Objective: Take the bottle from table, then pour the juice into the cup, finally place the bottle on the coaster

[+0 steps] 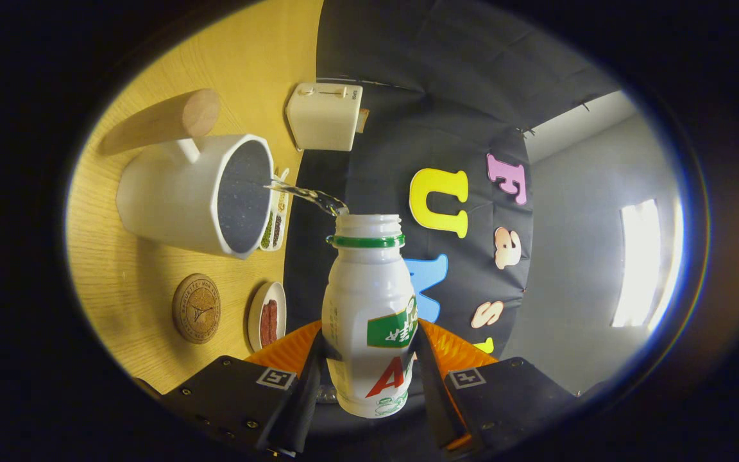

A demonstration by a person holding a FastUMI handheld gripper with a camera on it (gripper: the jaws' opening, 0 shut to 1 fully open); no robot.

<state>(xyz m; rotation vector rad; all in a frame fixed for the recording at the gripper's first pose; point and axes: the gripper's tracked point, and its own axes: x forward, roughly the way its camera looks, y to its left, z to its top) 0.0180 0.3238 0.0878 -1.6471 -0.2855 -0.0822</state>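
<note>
Here my gripper [369,372] is clenched on the bottle [369,314], one finger pressing each side of its lower body, so the bottle sits squarely between the fingers. Its long axis runs straight ahead along them, the base near my end and the open, uncapped neck pointing away from me. The whole view is rolled over, the table [126,289] standing up on my left, so the bottle is tipped on its side over it. A thin stream of juice [305,194] leaves the mouth and arcs left into the cup [177,199].

The cup stands ahead and to the left of the fingers, its dark open mouth turned toward the bottle's neck, its handle on the far side. Nothing stands between neck and cup but the stream.

Beside the cup, further from me, lies a wooden cylinder [164,122]. The coaster [196,308] lies on the table nearer me, left of the fingers, apart from the cup. Just right of it is a small dish [267,316] with something reddish in it. Behind the cup's rim sits a narrow tray [275,224] of small bits, and beyond that a toaster [324,117] by the booth wall.
</note>
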